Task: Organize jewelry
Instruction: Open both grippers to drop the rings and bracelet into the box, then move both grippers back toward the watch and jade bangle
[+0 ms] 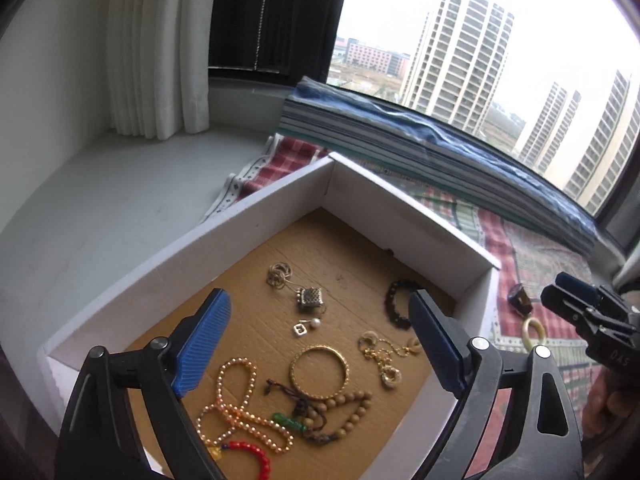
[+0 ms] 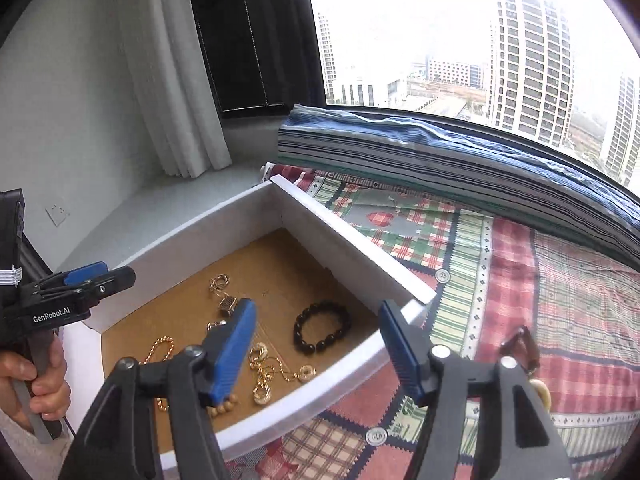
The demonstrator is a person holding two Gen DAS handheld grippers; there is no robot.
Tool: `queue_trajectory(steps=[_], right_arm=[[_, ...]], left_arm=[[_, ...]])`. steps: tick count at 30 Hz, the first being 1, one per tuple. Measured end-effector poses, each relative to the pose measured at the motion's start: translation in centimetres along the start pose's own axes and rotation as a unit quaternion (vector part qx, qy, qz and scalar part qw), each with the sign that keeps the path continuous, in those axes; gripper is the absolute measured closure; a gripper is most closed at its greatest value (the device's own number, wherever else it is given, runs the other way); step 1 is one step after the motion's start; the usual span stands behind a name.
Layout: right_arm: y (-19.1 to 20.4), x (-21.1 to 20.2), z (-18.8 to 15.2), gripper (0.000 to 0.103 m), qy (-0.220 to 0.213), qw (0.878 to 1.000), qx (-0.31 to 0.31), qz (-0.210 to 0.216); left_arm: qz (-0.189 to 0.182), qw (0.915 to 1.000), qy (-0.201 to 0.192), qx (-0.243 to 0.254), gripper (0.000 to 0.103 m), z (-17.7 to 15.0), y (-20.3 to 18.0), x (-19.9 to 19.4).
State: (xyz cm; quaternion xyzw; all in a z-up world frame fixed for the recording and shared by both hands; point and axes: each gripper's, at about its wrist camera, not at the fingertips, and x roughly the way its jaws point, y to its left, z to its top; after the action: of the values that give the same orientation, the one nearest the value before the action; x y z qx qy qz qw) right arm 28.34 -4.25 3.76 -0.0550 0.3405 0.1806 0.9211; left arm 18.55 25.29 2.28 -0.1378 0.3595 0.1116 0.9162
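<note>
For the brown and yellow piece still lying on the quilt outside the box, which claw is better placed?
Right claw: open, empty, and the brown and yellow piece lies just beside it. The left claw hangs over the box.

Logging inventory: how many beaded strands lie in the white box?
4: black bracelet near the right wall, peach strand front left, red strand at the front edge, tan strand front centre. More may be hidden.
</note>
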Motion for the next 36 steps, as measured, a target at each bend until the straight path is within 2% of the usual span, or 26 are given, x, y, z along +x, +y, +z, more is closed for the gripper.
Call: queue_trajectory(steps=[5,7,13,15,18,21,23,25,27,31,36], right_arm=[[0.0,-5.7,-5.2,0.031,0.004,1.000,0.002,-0.019],[-0.4,-7.8,-7.7,0.024,0.001,0.999,0.003,-0.044],[-2.5,-12.9,-15.1,0.024,0.002,0.994,0.021,-0.106],[-3.2,-14.4,-17.4,0.024,0.005,0.992,0.044,-0.119],[-4.2,-16.0,-20.0,0.024,0.008,0.991,0.078,-0.106],[-5.1,-17.6,-21.7,0.024,-0.001,0.989,0.093,-0.115],[-6.0,-18.8,-22.8,0.024,-0.018,0.986,0.104,-0.125],[-7.2,-19.7,-24.0,0.024,-0.029,0.983,0.122,-0.131],[-8.4,-20.4,-25.2,0.024,-0.040,0.980,0.137,-0.137],[-10.6,-20.9,-26.4,0.024,-0.043,0.976,0.155,-0.147],[-12.3,-20.5,-26.4,0.024,-0.043,0.971,0.171,-0.162]], left_arm=[[-0.028,0.9987,-0.026,0.033,0.004,-4.1,-3.7,-5.0],[-0.037,0.9979,-0.031,0.044,0.004,-6.0,-5.2,-6.3],[-0.072,0.9955,-0.033,0.051,0.002,-11.9,-9.3,-7.9],[-0.071,0.9950,-0.019,0.068,0.001,-13.9,-10.7,-7.8],[-0.048,0.9940,0.016,0.097,0.001,-16.4,-12.6,-7.3],[-0.026,0.9919,0.021,0.122,0.001,-18.5,-13.7,-8.2],[-0.030,0.9918,0.016,0.123,0.001,-19.2,-14.1,-8.9],[-0.065,0.9909,0.019,0.117,0.001,-19.5,-14.3,-9.4],[-0.078,0.9903,0.022,0.113,0.001,-19.5,-15.0,-9.5],[-0.059,0.9914,0.021,0.115,0.001,-18.6,-16.5,-9.3],[-0.047,0.9954,0.018,0.081,0.001,-18.0,-16.0,-8.1]])
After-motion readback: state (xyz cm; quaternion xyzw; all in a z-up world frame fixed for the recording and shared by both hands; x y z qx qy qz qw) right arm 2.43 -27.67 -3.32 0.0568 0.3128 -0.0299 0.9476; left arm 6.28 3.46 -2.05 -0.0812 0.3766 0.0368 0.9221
